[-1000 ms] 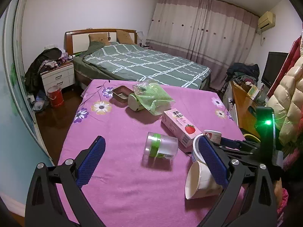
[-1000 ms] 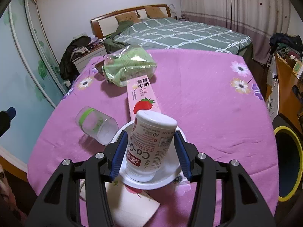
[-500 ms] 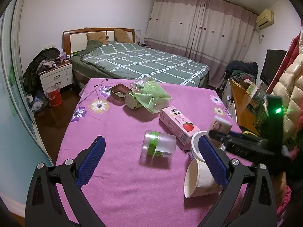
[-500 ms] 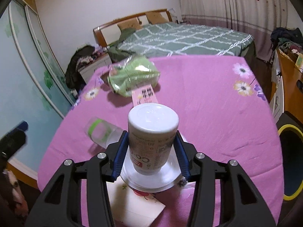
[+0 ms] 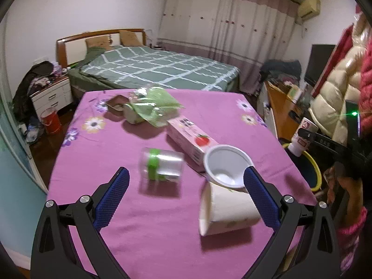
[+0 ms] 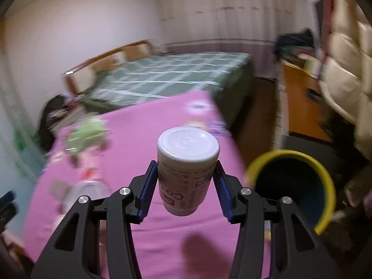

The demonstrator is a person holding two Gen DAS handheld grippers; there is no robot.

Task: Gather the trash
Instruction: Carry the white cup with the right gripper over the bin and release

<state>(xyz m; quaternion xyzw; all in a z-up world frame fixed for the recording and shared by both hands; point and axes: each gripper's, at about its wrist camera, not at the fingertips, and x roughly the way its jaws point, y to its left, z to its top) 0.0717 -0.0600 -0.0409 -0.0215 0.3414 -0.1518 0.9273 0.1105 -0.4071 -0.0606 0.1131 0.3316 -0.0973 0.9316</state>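
Right gripper [image 6: 184, 181] clamped on a white bottle [image 6: 187, 169], blue fingers [image 6: 146, 188] pressed flat against both sides of its label. Bottle upside down in the grip, base toward the camera, red-and-white printed label inverted, held in the air above the right edge of the bench [image 6: 144, 244] with its pink flowered cloth. Contents not visible through the opaque wall. Just right of the bottle and lower, on the floor beside the bench, a yellow-rimmed bin [image 6: 290, 186]; interior dark, contents cannot be told. Same bottle [image 5: 302, 137] visible from the left wrist view at the far right, beyond the bench edge and above the bin [image 5: 311, 169].

Left gripper [image 5: 186, 186] spread wide, nothing between the fingers [image 5: 111, 197], hovering over the near part of the bench [image 5: 139, 244]. Between and ahead of the fingers:
- clear plastic jar [image 5: 161, 165] with a green band, lying on its side, apparently empty;
- white plastic bowl [image 5: 226, 165], mouth up, tilted, empty;
- paper cup [image 5: 227, 211] on its side, just under the bowl, mouth toward the left, beside the right finger;
- pink strawberry carton [image 5: 190, 137] lying flat, touching the bowl's far edge.

Farther back, a green plastic bag [image 5: 158, 107] bunched over a pale round container [image 5: 131, 116], and a small brown tray [image 5: 116, 103] beside it; tray contents unclear.
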